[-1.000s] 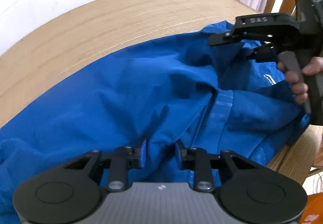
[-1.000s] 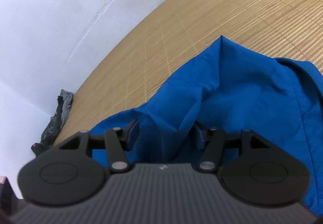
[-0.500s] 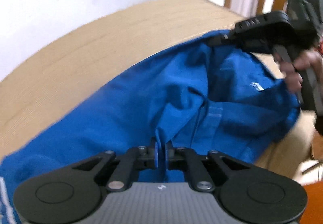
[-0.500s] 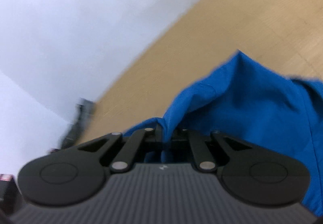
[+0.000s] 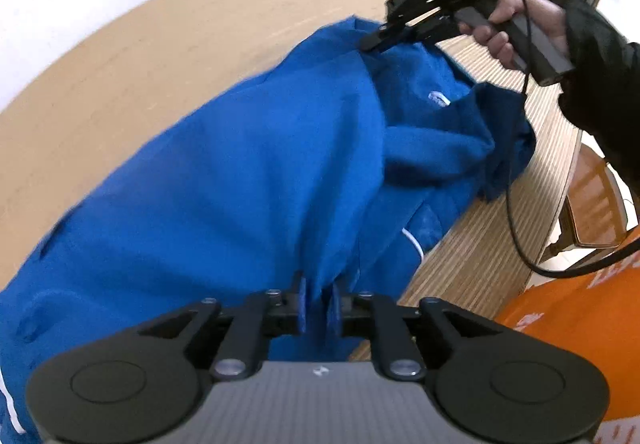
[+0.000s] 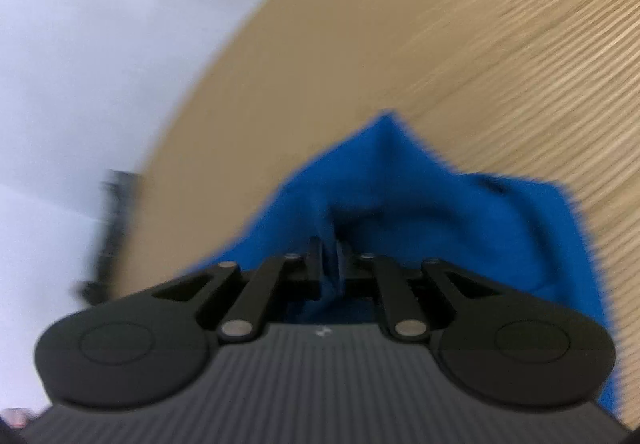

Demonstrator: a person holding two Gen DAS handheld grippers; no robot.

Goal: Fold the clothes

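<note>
Barely started imo: the blue jacket (image 5: pixel 248 171) is sprawling rumpled across the frame's middle on the desk (image 5: pixel 120 55), both the left gripper (image 5: pixel 318 302) and the right gripper (image 6: pixel 329 264) pinching fabric, no fold showing yet.

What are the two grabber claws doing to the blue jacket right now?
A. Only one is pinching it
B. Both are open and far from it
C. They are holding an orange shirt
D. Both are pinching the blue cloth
D: the left gripper and the right gripper each have blue jacket cloth squeezed between closed fingers.
</note>
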